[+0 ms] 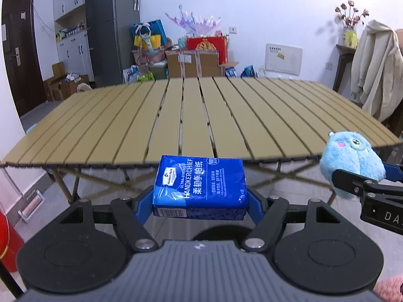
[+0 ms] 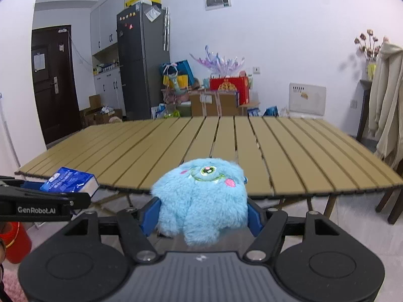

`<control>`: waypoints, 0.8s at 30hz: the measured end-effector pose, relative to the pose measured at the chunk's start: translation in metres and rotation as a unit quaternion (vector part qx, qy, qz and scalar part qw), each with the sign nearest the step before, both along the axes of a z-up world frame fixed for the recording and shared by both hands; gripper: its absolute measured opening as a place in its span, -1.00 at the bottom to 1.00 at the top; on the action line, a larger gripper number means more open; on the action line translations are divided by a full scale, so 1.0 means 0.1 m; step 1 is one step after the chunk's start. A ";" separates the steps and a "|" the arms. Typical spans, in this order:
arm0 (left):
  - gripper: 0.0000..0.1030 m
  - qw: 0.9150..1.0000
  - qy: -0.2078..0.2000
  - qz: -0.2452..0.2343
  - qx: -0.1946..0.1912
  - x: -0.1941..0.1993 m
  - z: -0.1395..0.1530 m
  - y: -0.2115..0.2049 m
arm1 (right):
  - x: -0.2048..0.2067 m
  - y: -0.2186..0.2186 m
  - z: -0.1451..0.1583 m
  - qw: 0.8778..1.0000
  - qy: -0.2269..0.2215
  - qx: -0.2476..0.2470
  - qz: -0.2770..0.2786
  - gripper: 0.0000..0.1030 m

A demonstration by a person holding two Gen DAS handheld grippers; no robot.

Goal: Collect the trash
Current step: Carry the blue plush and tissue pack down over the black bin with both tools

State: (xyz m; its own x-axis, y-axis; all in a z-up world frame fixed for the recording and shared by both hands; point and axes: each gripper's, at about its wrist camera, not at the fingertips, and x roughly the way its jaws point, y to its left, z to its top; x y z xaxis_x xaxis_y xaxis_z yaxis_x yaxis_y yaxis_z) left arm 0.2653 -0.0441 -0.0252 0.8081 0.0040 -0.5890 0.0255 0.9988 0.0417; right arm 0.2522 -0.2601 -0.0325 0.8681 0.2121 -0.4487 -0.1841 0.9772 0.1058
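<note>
Each camera sits just behind its own claw, looking forward and slightly downward along the fingers. The left wrist view faces the slatted tabletop (image 1: 201, 115) from just short of its near edge, close and low. The right wrist view faces the same way from beside it. Both share the whole tabletop, the far wall and the fridge (image 2: 143, 60), and each catches the other claw at its side.
</note>
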 end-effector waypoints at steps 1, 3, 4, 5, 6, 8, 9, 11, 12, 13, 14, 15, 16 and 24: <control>0.43 1.000 0.004 0.000 0.000 -0.04 -0.05 0.01 | -0.04 0.02 -0.04 1.000 0.005 0.000 0.002 0.32; 0.43 1.000 0.013 -0.001 0.000 -0.12 -0.15 0.02 | -0.10 0.06 -0.11 1.000 0.016 -0.004 0.006 0.32; 0.43 1.000 0.019 0.000 0.000 -0.15 -0.20 0.03 | -0.13 0.08 -0.16 1.000 0.022 -0.006 0.008 0.32; 0.43 1.000 0.023 -0.001 0.000 -0.19 -0.25 0.05 | -0.16 0.10 -0.20 1.000 0.027 -0.007 0.010 0.32; 0.43 1.000 0.027 -0.001 0.001 -0.21 -0.30 0.06 | -0.19 0.11 -0.24 0.999 0.033 -0.009 0.012 0.32; 0.43 0.999 0.036 0.001 0.003 -0.28 -0.40 0.09 | -0.26 0.14 -0.34 0.999 0.045 -0.012 0.016 0.32; 0.43 0.999 0.041 0.002 0.004 -0.31 -0.45 0.10 | -0.30 0.16 -0.39 0.998 0.052 -0.013 0.018 0.32; 0.43 0.999 0.053 0.006 0.004 -0.35 -0.56 0.13 | -0.35 0.18 -0.48 0.998 0.065 -0.015 0.019 0.32; 0.43 0.998 0.060 0.008 0.004 -0.37 -0.63 0.14 | -0.37 0.19 -0.53 0.997 0.071 -0.016 0.020 0.32; 0.43 0.998 0.067 0.010 0.005 -0.39 -0.69 0.16 | -0.39 0.20 -0.59 0.997 0.079 -0.018 0.020 0.32; 0.43 0.997 0.073 0.012 0.005 -0.39 -0.73 0.17 | -0.40 0.21 -0.63 0.996 0.085 -0.020 0.021 0.32; 0.43 0.997 0.080 0.015 0.007 -0.40 -0.80 0.20 | -0.42 0.22 -0.68 0.995 0.092 -0.022 0.021 0.32; 0.43 0.996 0.086 0.018 0.007 -0.39 -0.85 0.23 | -0.39 0.23 -0.72 0.995 0.099 -0.024 0.021 0.32; 0.43 0.992 0.124 0.030 0.015 -0.38 -1.19 0.29 | -0.29 0.30 -0.96 0.990 0.133 -0.041 0.023 0.32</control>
